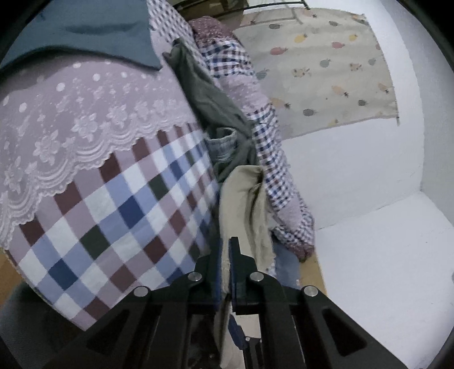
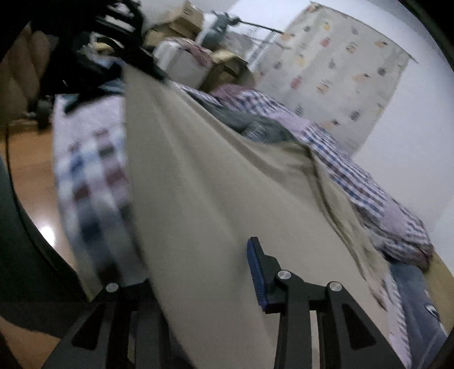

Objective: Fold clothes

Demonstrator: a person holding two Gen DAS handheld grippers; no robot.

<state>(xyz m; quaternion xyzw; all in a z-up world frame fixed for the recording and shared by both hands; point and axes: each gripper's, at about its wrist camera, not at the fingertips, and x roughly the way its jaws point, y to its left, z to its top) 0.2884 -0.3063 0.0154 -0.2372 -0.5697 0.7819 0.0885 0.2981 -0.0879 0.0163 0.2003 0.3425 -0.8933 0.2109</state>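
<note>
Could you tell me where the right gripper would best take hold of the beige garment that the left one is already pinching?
The beige garment hangs as a taut sheet from the left gripper, which is shut on one edge. The right gripper looks open, one finger hidden behind the cloth. I'd pinch the top edge farther along, coming from below with a finger on each face.

Dim, motion-blurred (fisheye-warped edges)

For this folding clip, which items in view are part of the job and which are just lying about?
Job:
- beige garment, pinched in the left claw
- right claw, garment draped across it
- grey garment and denim piece in the pile

Lying about:
- checked bedcover
- fruit-print curtain
- boxes
</note>
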